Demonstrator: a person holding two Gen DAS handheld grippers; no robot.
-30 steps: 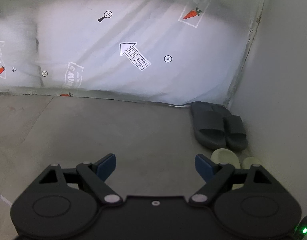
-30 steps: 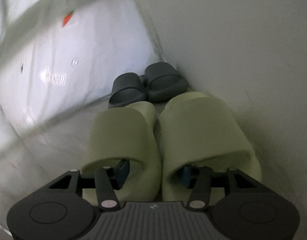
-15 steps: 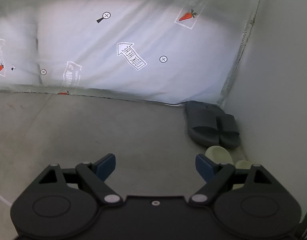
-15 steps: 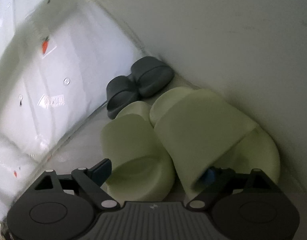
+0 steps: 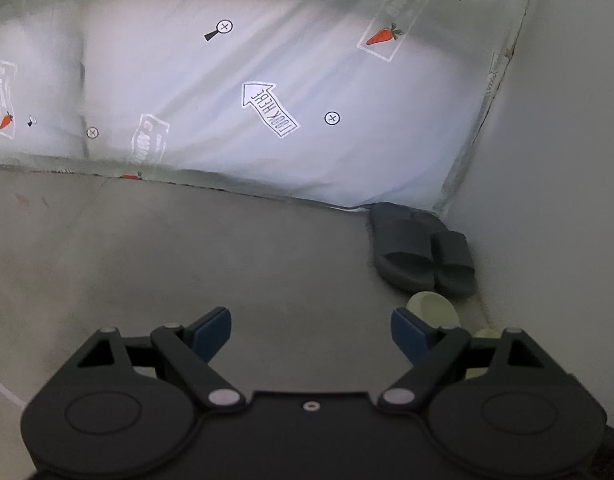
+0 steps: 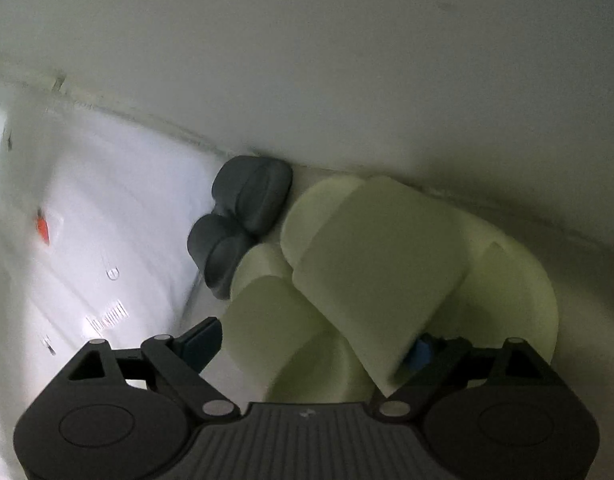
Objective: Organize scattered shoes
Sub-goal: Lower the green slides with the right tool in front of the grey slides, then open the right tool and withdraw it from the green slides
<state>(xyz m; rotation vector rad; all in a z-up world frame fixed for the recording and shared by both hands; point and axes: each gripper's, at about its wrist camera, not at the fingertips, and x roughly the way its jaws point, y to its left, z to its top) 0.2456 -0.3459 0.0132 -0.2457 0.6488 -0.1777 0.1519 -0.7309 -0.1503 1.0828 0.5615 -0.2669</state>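
Observation:
A pair of pale green slippers lies on the floor by the wall, the left slipper (image 6: pixel 275 312) partly under the tilted right slipper (image 6: pixel 379 264). My right gripper (image 6: pixel 309 346) is open at their heel ends. Its left finger (image 6: pixel 199 340) is outside the left slipper, and its right fingertip (image 6: pixel 419 354) sits under the right slipper's strap. A dark grey slipper pair (image 6: pixel 243 208) rests beyond them in the corner. My left gripper (image 5: pixel 309 332) hovers open and empty over bare floor. To its right are the grey pair (image 5: pixel 419 256) and the green slippers' toes (image 5: pixel 431 308).
A white wall (image 5: pixel 555 200) runs along the right. A pale sheet printed with carrots and an arrow (image 5: pixel 267 108) hangs across the back down to the floor. Grey concrete floor (image 5: pixel 187 248) stretches to the left of the slippers.
My right gripper has opened wide from a narrower hold on the green slippers, and its view has rolled. The right slipper now leans over the left. The left gripper drifted slightly.

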